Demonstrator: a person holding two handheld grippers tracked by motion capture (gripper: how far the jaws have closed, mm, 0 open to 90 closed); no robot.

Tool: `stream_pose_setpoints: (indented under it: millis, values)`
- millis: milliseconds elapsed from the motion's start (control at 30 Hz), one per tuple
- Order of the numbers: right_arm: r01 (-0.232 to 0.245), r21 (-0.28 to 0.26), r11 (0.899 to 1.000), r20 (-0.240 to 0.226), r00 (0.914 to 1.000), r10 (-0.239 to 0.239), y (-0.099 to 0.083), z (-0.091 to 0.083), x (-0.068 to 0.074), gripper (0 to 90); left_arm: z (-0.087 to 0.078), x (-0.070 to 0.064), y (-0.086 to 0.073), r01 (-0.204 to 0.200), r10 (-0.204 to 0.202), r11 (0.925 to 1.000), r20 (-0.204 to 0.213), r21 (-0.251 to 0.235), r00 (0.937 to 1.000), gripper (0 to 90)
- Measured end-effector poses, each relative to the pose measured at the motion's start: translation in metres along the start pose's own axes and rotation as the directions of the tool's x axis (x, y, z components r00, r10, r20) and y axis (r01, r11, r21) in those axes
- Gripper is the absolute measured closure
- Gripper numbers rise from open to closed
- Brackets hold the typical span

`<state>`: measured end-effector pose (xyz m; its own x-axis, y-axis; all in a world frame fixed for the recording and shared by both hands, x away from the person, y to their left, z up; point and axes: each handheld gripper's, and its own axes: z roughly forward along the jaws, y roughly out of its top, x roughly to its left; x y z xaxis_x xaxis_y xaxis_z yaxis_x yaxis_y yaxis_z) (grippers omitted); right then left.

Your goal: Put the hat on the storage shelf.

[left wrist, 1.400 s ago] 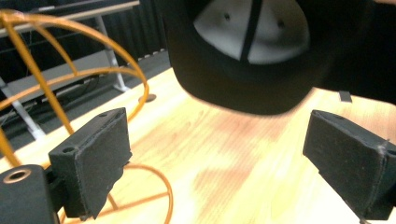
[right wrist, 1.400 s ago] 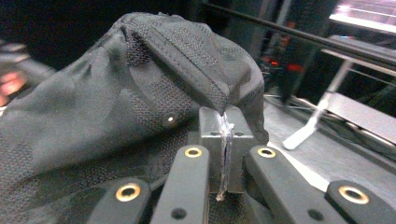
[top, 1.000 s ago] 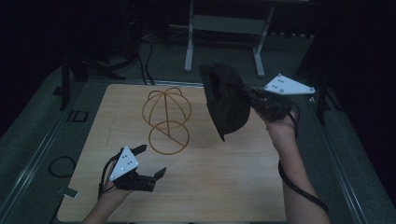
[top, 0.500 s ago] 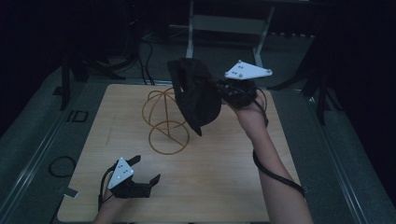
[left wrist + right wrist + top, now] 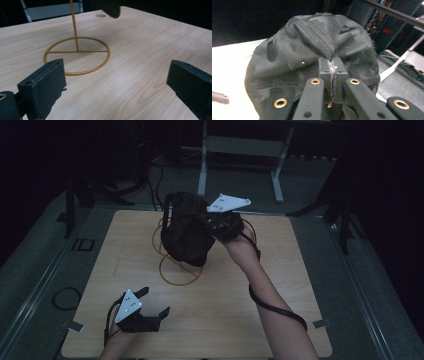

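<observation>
- Since half a second ago the right gripper (image 5: 209, 223) has carried the black cap (image 5: 186, 229) further left and lower, so the cap now hangs over the top of the yellow wire stand (image 5: 176, 265), hiding its upper loops; a second ago it was out to the right of the stand.
- The left gripper (image 5: 152, 309) has stayed low at the near left of the wooden table (image 5: 280, 285), little changed.
- In the right gripper view the jaws are pressed together on a fold of the cap's (image 5: 312, 50) mesh fabric.
- In the left gripper view the jaws stand wide apart with nothing between them, aimed at the stand's ring base (image 5: 77, 54), which lies flat on the table (image 5: 140, 50).
- The person's right forearm (image 5: 270, 305) reaches in from the bottom, a cable (image 5: 280, 307) looping around it.
</observation>
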<state>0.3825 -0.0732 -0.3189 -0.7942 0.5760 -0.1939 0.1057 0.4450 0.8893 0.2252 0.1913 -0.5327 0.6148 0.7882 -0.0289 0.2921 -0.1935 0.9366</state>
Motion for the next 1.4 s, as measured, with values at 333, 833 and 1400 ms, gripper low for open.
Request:
stream_pose_setpoints:
  millis: [333, 833, 1400]
  values:
    - [-0.024, 0.036, 0.999, -0.059, 0.9979, 0.026, -0.005, 0.019, 0.006, 88.7, 0.000, 0.001, -0.001, -0.001, 0.001, 1.0000, -0.002, 0.003, 1.0000, 2.9]
    - [-0.039, 0.053, 0.998, -0.082, 0.9957, 0.043, -0.012, 0.035, 0.011, 84.2, 0.001, 0.001, -0.003, -0.003, 0.003, 1.0000, 0.003, 0.008, 1.0000, 2.9]
    - [-0.047, 0.050, 0.998, -0.126, 0.9907, 0.053, -0.007, 0.031, 0.015, 53.5, 0.001, -0.001, -0.003, 0.003, -0.003, 1.0000, 0.009, 0.000, 1.0000, 2.9]
